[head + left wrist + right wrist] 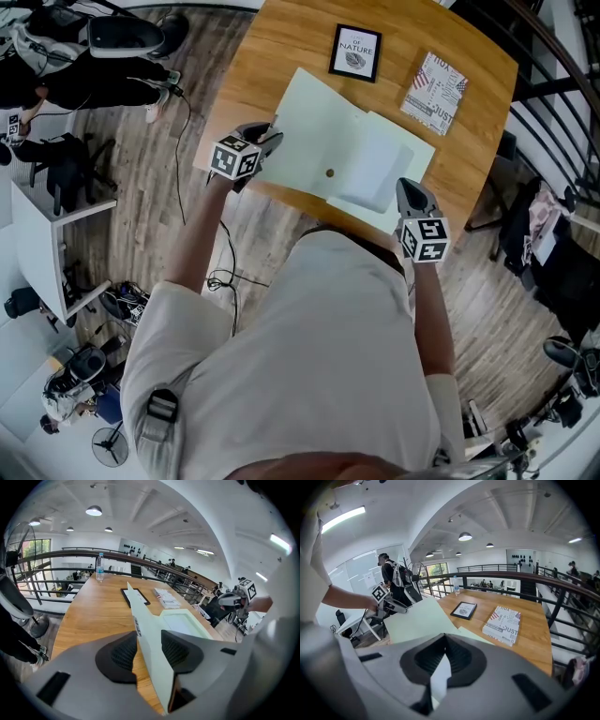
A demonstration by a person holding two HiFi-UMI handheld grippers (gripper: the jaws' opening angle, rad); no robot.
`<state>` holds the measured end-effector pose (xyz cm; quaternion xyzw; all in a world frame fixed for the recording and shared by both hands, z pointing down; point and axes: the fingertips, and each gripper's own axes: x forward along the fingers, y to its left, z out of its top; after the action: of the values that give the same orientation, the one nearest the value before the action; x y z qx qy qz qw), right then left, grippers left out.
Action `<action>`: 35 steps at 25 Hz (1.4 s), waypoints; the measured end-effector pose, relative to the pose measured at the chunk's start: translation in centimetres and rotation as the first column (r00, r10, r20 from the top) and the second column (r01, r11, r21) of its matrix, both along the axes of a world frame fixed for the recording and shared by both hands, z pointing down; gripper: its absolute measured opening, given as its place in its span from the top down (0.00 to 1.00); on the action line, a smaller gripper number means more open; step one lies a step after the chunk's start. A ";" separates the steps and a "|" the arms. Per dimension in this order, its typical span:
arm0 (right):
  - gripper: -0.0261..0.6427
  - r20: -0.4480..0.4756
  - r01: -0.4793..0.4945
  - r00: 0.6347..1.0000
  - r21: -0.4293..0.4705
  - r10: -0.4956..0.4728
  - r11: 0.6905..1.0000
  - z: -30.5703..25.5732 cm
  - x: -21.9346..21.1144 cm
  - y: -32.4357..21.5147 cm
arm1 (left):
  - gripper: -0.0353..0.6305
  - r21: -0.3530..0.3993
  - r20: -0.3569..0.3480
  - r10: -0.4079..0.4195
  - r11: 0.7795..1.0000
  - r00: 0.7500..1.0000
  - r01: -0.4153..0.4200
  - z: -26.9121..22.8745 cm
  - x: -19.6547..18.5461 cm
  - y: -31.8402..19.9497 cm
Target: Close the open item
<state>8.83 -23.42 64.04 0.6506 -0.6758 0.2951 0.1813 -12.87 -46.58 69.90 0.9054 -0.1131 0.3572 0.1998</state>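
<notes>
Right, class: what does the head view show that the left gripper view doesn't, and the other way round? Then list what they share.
Only the head view: the person's white shirt, the wooden floor and the small brown stud inside the folder.
Only the left gripper view: the water bottle at the far end of the table, and the ceiling lamps.
Both: the folder with the left gripper closed on its left cover, the framed picture, the patterned book and the right gripper.
</notes>
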 end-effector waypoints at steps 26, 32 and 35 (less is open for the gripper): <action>0.96 0.022 -0.004 1.000 0.061 0.002 0.998 -1.5 1.9 2.3 | 0.72 0.061 -0.009 0.117 0.991 0.993 -0.116 -5.6 4.3 5.9; 0.96 0.026 -0.017 1.000 0.072 0.015 0.997 -1.6 1.9 3.4 | 0.72 0.072 -0.017 0.155 0.986 0.988 -0.154 -6.5 5.5 7.4; 0.96 0.028 -0.027 0.999 0.072 0.025 0.997 -1.6 2.3 4.1 | 0.74 0.076 -0.026 0.163 0.984 0.986 -0.161 -6.9 6.4 8.1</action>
<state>11.09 -19.28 62.48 0.6615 -0.6799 0.2815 0.1445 -6.49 -38.51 63.05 0.9239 -0.0488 0.3534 0.1384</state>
